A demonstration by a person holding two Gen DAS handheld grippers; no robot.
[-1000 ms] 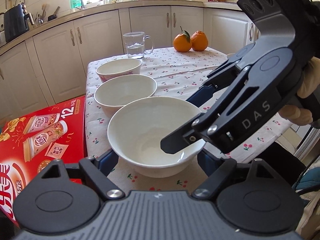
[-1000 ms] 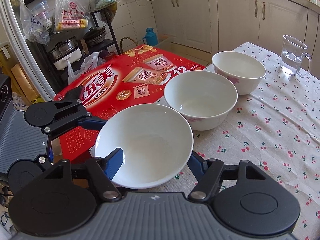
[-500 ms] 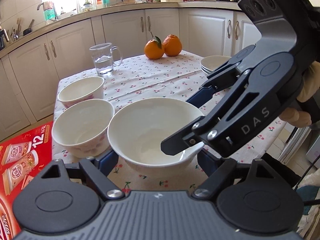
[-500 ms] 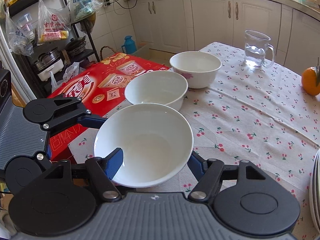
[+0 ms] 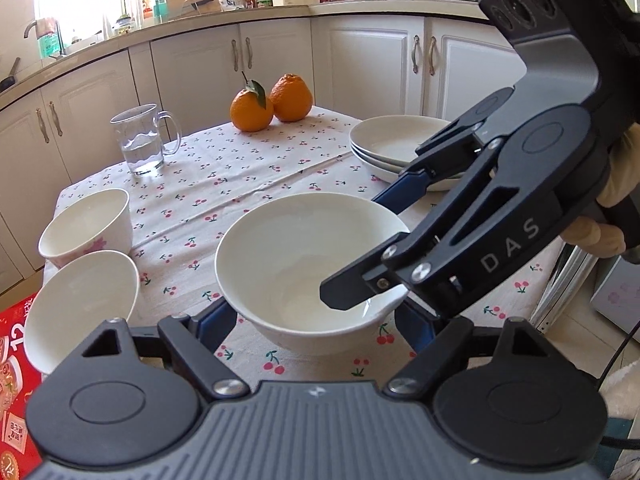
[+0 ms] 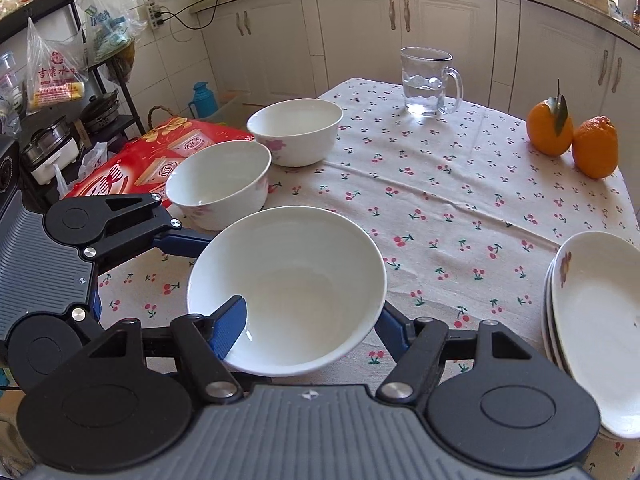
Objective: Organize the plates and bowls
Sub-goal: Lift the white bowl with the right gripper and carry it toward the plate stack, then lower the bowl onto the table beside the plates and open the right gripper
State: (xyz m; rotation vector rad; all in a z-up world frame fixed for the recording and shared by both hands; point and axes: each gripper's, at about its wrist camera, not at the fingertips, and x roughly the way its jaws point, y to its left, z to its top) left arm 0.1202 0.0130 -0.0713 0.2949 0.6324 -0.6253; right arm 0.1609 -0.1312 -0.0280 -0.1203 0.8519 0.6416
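Note:
A large white bowl [image 5: 296, 264] is held above the cherry-print tablecloth [image 5: 248, 176] by both grippers. My left gripper [image 5: 316, 320] is shut on its outside walls. My right gripper [image 6: 312, 316] is shut on its rim, one blue pad [image 6: 230, 326] inside the bowl [image 6: 288, 280]. Two smaller white bowls with pink flowers [image 6: 218, 182] [image 6: 296, 130] sit at the table's left edge. A stack of white plates [image 5: 394, 146] sits on the right; it also shows in the right wrist view [image 6: 600, 304].
A glass mug of water [image 5: 140, 140] and two oranges [image 5: 272, 102] stand at the far side of the table. A red carton [image 6: 156, 158] lies beyond the left table edge. White kitchen cabinets [image 5: 360, 60] surround the table.
Both grippers have carried the large bowl rightwards along the table, away from the two small bowls. The plate stack has come into view on the right.

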